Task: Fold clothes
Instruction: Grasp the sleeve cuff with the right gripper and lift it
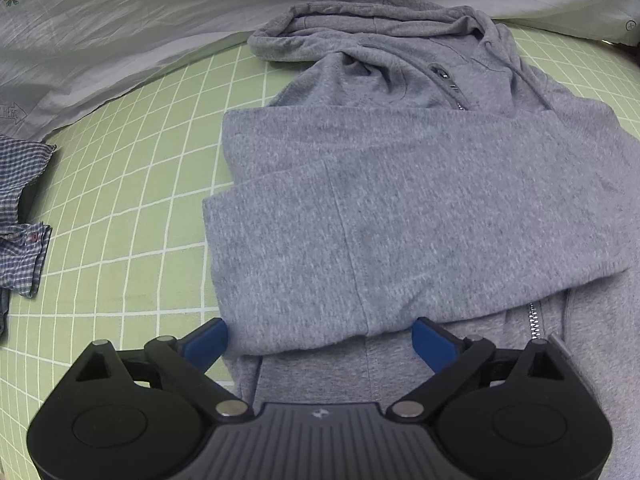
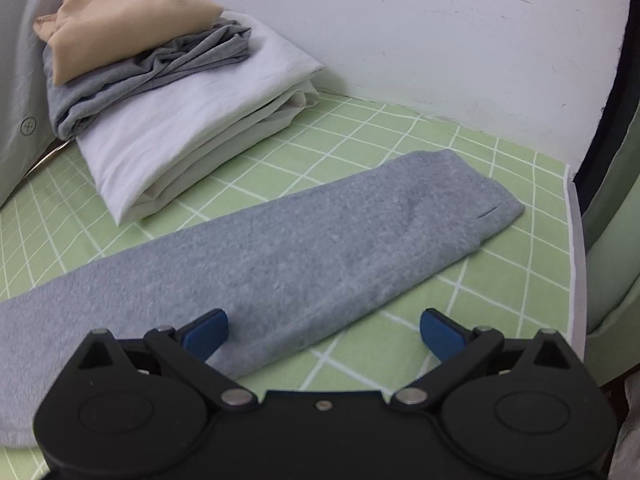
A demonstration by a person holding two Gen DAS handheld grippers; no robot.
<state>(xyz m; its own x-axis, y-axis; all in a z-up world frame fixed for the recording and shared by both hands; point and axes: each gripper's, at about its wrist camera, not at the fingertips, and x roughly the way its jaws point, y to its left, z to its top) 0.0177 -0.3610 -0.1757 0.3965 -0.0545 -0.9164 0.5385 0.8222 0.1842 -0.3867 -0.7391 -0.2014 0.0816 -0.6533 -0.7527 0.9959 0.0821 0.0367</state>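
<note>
Jaws stand wide on both the left gripper [image 1: 320, 334] and right gripper [image 2: 324, 330], gripping nothing, above the grey hoodie [image 1: 400, 200] lying mid-frame on the green checked sheet [image 1: 132, 200], its sleeve [image 2: 300, 248] stretched toward the right.

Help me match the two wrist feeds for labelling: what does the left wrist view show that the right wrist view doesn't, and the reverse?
Only the left wrist view shows the hoodie's hood, its zipper, one sleeve folded across the body, and a checked shirt at the left edge. Only the right wrist view shows the outstretched sleeve, a stack of folded clothes and the white wall. Both show the green grid sheet and an open gripper: left gripper, right gripper.
</note>
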